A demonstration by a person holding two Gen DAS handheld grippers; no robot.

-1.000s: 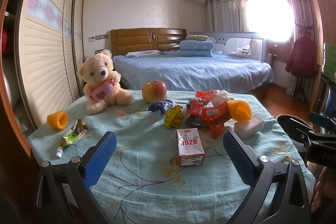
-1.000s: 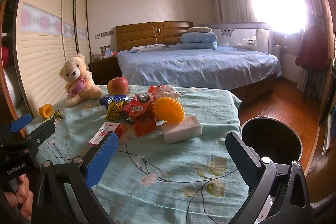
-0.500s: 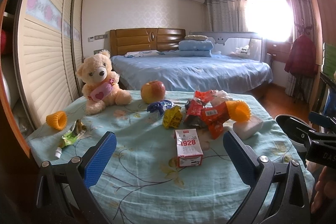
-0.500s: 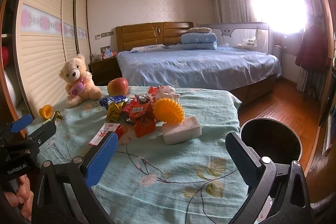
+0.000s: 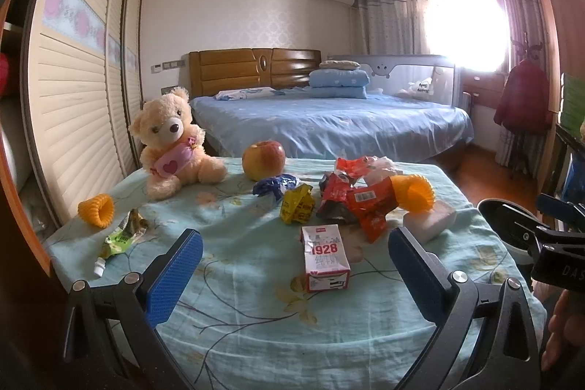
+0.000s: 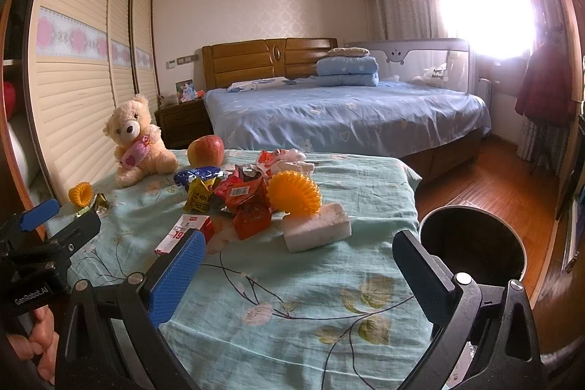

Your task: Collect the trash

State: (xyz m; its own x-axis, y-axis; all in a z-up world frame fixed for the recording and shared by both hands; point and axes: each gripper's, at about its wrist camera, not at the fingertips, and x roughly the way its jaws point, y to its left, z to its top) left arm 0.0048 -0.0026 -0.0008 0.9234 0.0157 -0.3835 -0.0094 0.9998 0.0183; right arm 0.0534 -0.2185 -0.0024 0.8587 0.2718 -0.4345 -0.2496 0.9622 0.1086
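Trash lies on a table with a light-blue floral cloth (image 5: 256, 298). A red-and-white carton marked 1928 (image 5: 325, 256) lies just ahead of my open, empty left gripper (image 5: 292, 276). Behind it lie red wrappers (image 5: 365, 203), a yellow wrapper (image 5: 298, 207), a blue wrapper (image 5: 276, 185) and a green pouch (image 5: 122, 236) at the left. My right gripper (image 6: 296, 276) is open and empty over the cloth, short of a white foam block (image 6: 316, 231). The carton (image 6: 182, 236) lies by its left finger. A dark round bin (image 6: 471, 243) stands right of the table.
A teddy bear (image 5: 172, 141) and an apple (image 5: 263, 159) sit at the table's back. Orange ribbed toys lie at the left (image 5: 97, 209) and on the pile (image 5: 415, 192). A bed (image 5: 329, 123) lies beyond. A wardrobe (image 5: 73, 90) lines the left side.
Both views have shifted only slightly. Nothing on the table has moved and both grippers stay open.
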